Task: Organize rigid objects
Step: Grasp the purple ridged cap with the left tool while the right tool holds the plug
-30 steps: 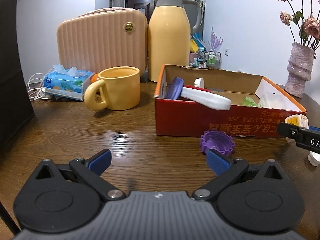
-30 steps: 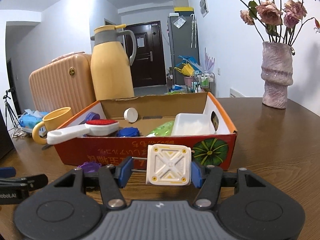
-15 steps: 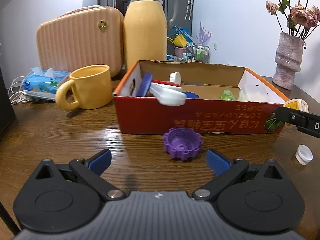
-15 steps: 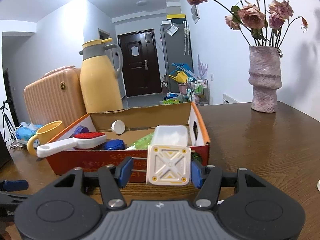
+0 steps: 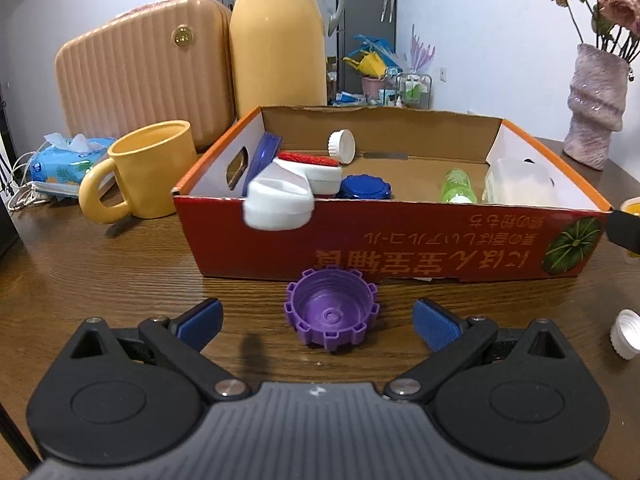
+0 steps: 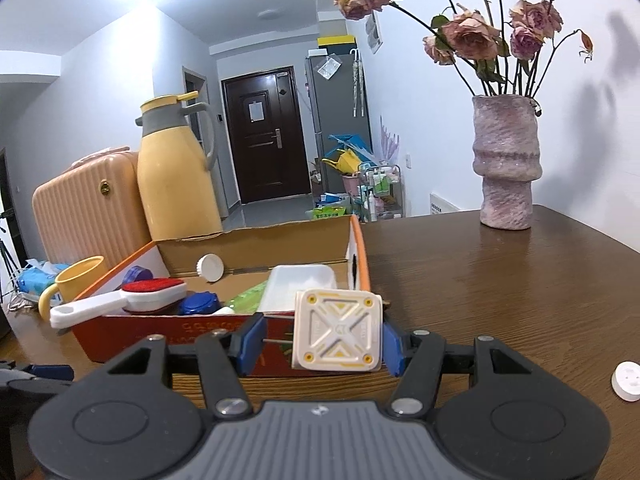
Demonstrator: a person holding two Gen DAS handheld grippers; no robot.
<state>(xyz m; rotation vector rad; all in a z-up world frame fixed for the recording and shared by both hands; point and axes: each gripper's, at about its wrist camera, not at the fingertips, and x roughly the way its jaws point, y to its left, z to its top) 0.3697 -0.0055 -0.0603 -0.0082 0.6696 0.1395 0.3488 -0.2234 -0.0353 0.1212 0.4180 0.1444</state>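
A purple ridged cap [image 5: 332,312] lies open side up on the wooden table, just in front of the red cardboard box [image 5: 400,240]. My left gripper [image 5: 318,322] stands open around the cap, its blue pads well apart from it on both sides. My right gripper [image 6: 320,344] is shut on a white square block [image 6: 338,330] with yellow dots, held slightly tilted above the table at the near right corner of the box [image 6: 160,332]. Inside the box lie a white-handled brush [image 5: 288,192], blue lids, a white cap, a green bottle and a white container.
Left of the box stand a yellow mug [image 5: 148,172], a yellow thermos [image 5: 280,36], a peach suitcase [image 5: 144,80] and a tissue pack [image 5: 60,160]. A pink vase [image 6: 506,168] stands at the far right. A small white cap [image 5: 626,334] lies on the table to the right.
My left gripper has moved toward the purple cap, which now sits between its fingers. My right gripper has carried the white block to the right along the box front, and the block has tilted a little.
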